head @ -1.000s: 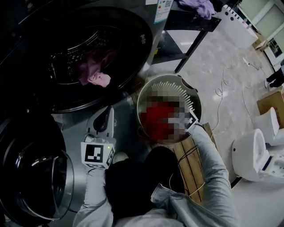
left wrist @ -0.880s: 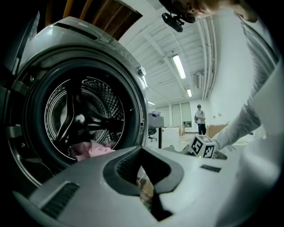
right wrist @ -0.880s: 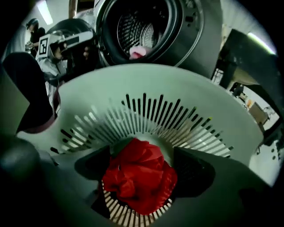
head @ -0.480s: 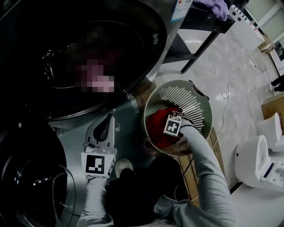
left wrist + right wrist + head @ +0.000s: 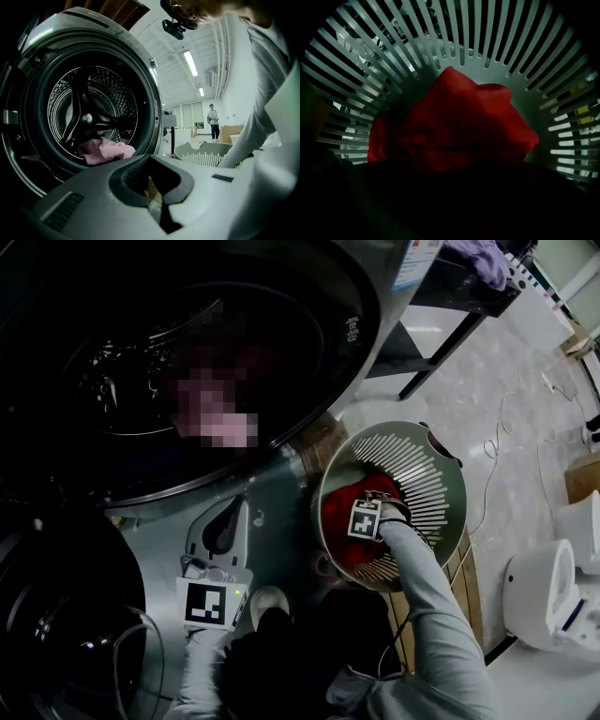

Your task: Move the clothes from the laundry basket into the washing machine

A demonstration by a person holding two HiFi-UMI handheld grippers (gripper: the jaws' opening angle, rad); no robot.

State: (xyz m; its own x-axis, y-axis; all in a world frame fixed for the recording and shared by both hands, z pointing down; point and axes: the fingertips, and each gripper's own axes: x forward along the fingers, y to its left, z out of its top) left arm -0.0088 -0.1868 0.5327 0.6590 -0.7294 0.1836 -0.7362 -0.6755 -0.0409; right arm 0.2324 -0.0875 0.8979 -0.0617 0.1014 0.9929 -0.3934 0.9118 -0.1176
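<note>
One red garment (image 5: 454,126) in the laundry basket (image 5: 487,61), right beneath the right gripper's (image 5: 366,518) just-widened, open jaws.

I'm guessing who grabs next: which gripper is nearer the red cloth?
Right. The right gripper, fingers just opened, empty, hangs over the red cloth inside the basket; the left gripper is outside.

- a pale marbled floor (image 5: 511,390) spread out to the right, with a thin white cable (image 5: 490,454) trailing over it.
- a dark table (image 5: 448,292) stood at its far end.
- strip lights (image 5: 190,63) ran along the white ceiling (image 5: 164,51).
- tall windows (image 5: 192,123) lined the far wall.
</note>
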